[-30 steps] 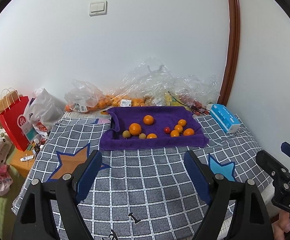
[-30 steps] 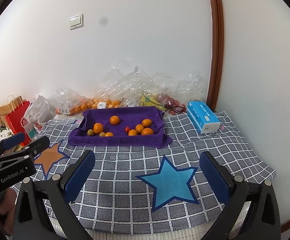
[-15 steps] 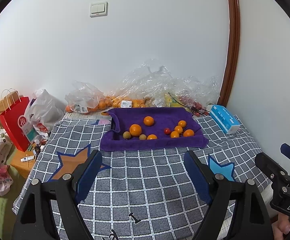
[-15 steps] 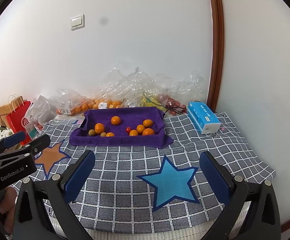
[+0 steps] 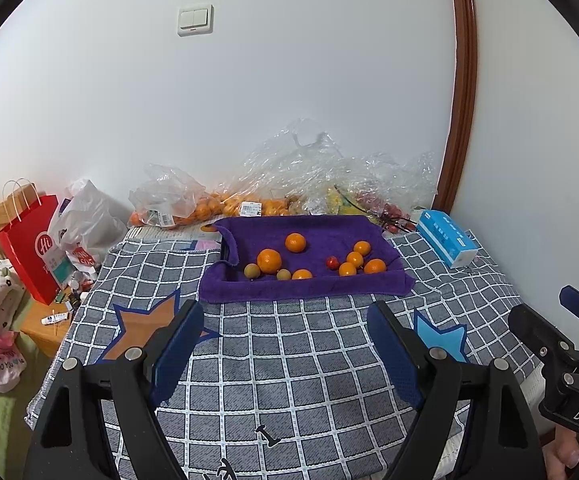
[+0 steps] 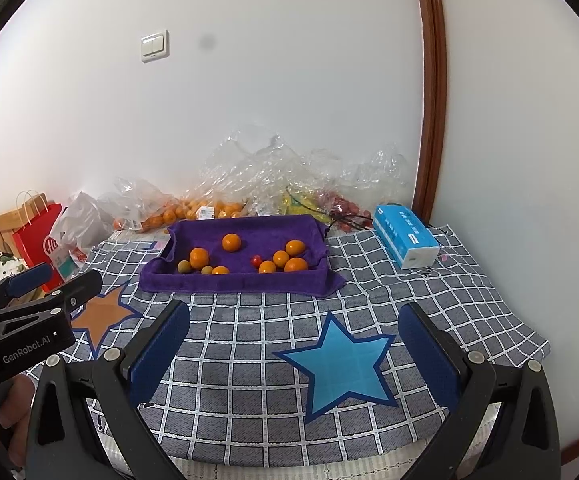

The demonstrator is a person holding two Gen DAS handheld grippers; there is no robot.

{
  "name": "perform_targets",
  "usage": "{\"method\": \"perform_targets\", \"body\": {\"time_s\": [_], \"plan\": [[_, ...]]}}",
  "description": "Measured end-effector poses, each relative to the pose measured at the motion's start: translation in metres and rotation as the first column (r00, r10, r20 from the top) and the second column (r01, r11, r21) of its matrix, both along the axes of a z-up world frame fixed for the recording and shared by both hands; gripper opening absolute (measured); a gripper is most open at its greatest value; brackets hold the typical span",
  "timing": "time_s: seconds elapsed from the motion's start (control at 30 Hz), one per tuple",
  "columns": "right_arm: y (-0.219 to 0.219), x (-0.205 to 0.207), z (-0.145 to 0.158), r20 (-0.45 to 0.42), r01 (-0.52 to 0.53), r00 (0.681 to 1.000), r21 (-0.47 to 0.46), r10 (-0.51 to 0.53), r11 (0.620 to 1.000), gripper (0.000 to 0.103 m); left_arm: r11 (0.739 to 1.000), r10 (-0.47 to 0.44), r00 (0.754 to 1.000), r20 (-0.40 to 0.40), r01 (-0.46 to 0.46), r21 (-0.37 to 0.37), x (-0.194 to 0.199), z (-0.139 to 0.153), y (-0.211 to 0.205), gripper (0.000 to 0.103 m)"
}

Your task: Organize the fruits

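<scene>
Through the left wrist camera I see my left gripper (image 5: 285,340) spread wide and empty over the checked blanket (image 5: 289,380), with the fruits far ahead on the purple towel (image 5: 309,284): oranges (image 5: 269,260), a red cherry tomato (image 5: 332,262) and small greenish fruits (image 5: 251,271). Through the right wrist camera my right gripper (image 6: 293,344) is likewise released and empty, the towel far off to the left. I judge the fruits light, round and apt to roll, the tomato soft, so I would pinch each gently across its widest middle.

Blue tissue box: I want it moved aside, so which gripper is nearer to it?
Right. The right gripper sits below-left of the tissue box; the left gripper is farther left.
</scene>
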State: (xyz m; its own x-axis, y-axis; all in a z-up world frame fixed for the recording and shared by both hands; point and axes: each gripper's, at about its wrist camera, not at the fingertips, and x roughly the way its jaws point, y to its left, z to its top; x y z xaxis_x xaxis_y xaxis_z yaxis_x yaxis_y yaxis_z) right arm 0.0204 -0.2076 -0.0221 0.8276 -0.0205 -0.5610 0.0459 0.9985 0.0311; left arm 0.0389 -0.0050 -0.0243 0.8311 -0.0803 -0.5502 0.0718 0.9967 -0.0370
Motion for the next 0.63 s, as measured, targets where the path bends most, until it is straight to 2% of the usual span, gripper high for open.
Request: {"method": "perform_targets", "body": {"time_s": [0.63], "plan": [[0.0025,-0.0018,0.0007,0.001,-0.003,1.0,0.0,0.003,1.0,0.102,1.0,0.006,1.0,0.002,-0.006,-0.001,-0.0016,0.0014,0.0004,0.083]]}}
